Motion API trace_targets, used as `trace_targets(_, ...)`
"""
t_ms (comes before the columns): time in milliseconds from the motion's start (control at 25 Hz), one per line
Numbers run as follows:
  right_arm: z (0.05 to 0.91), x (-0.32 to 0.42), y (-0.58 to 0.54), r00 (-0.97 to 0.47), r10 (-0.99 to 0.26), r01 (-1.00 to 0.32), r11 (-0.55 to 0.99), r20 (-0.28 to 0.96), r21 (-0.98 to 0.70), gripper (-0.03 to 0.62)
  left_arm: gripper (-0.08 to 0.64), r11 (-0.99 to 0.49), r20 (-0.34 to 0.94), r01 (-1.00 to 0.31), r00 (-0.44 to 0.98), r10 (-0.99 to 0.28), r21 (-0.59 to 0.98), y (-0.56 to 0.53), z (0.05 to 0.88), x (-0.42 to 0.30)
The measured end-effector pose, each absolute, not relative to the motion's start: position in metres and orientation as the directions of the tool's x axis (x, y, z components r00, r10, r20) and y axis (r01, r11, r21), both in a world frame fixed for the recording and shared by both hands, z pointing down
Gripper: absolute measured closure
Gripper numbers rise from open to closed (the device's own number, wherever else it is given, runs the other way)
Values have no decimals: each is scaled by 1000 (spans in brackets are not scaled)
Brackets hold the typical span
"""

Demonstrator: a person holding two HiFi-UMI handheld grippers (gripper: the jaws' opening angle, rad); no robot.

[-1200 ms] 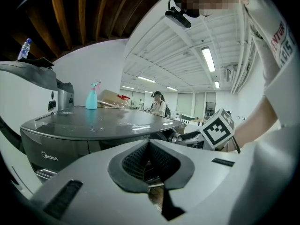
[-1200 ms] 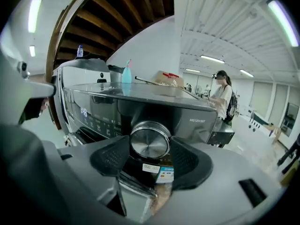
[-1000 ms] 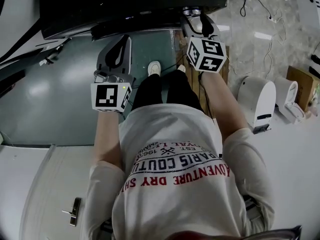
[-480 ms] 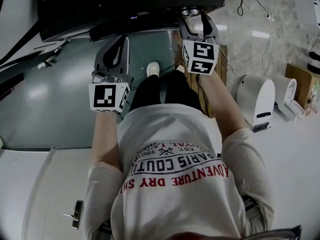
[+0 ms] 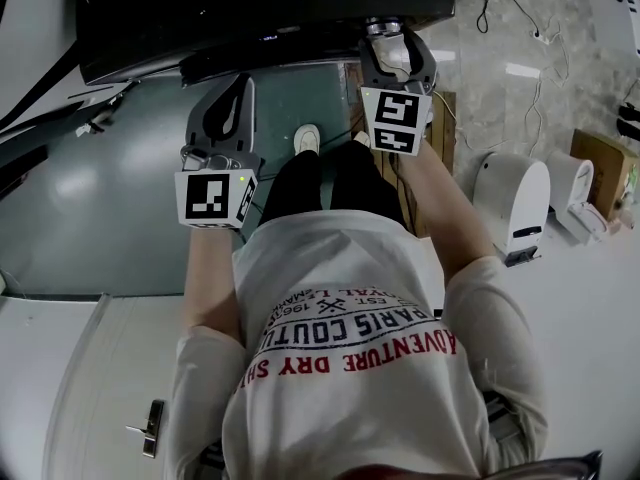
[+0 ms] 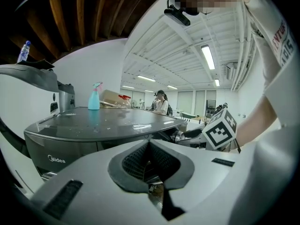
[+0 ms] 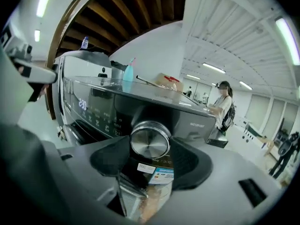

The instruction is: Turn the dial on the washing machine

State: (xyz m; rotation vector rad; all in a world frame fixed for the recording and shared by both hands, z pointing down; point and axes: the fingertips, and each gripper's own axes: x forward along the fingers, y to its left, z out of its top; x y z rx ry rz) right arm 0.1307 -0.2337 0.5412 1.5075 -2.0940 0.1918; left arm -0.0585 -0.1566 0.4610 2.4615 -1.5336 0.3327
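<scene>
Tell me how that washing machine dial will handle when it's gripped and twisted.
The dial looks like polished metal, so it may slip between the pads of the right tool. Mounted on the control panel, it should probably rotate in place rather than come away.

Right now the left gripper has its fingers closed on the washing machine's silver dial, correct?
Not the left. It is the right gripper whose fingers are closed on the silver dial of the washing machine, as the right gripper view shows. The left gripper is shut on nothing.
</scene>
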Motion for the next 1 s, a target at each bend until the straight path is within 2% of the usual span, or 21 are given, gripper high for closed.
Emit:
trace_targets(200, 545, 139, -234, -284, -806, -950, 310, 519, -38, 308, 543, -441, 313, -896, 433, -845, 47, -155, 463, -57)
trace_targets(400, 545, 140, -235, -325, -802, -945, 290, 500, -149, 308, 543, -435, 330, -899, 426, -842, 52, -153, 468, -60)
trace_targets(640, 540, 141, -229, -297, -811, -950, 305, 504, -68, 308, 543, -444, 325, -894, 438, -838, 58, -151, 464, -58)
trace_targets(800, 515, 137, -212, -323, -815, -944, 313, 482, -103, 313, 543, -453, 323, -889, 448, -834, 62, -148, 454, -57)
trace_targets(960, 476, 125, -198, -398, -811, -913, 398, 430, -93, 387, 543, -465, 324, -885, 447, -834, 24, -146, 431, -59)
trace_targets(1000, 465, 121, -195, -419, -809, -903, 421, 412, -91, 422, 543, -454, 327, -891, 431, -841, 5, -145, 424, -61)
